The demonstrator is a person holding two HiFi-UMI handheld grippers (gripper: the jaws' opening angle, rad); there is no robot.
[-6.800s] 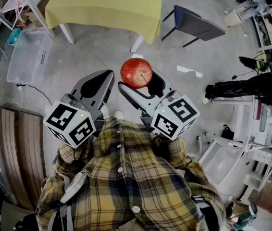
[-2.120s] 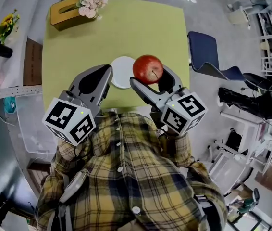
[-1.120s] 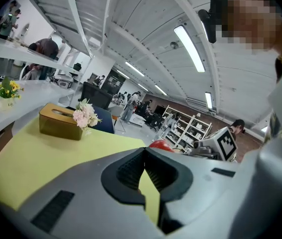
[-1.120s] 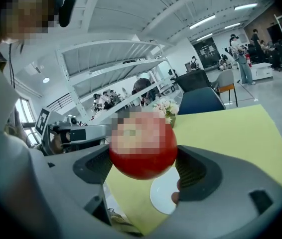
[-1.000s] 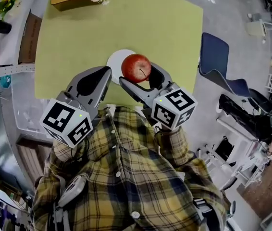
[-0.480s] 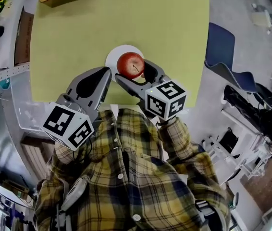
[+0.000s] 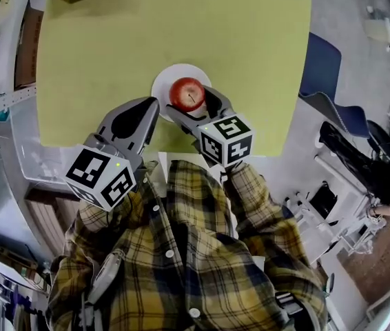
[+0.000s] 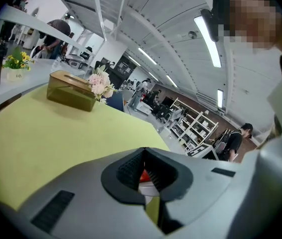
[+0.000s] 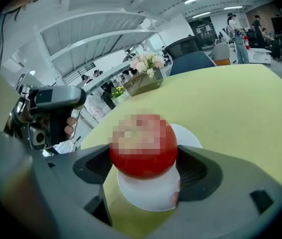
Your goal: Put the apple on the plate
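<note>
Right gripper (image 7: 190, 102) is clamped on the apple (image 7: 187, 93), one jaw on each side of it. The apple sits directly over the white plate (image 7: 163, 83) on the yellow-green table (image 7: 98, 47). In the right gripper view the plate rim shows below and behind the fruit; can't tell if they touch. Left gripper (image 7: 137, 116) has its jaws together with nothing between them, and sits just left of the plate, over the table's near edge.

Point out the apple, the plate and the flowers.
apple (image 7: 187, 93), head view, its red top
plate (image 7: 160, 88), head view, bare left rim
flowers (image 8: 100, 83), left gripper view, pink blooms
</note>
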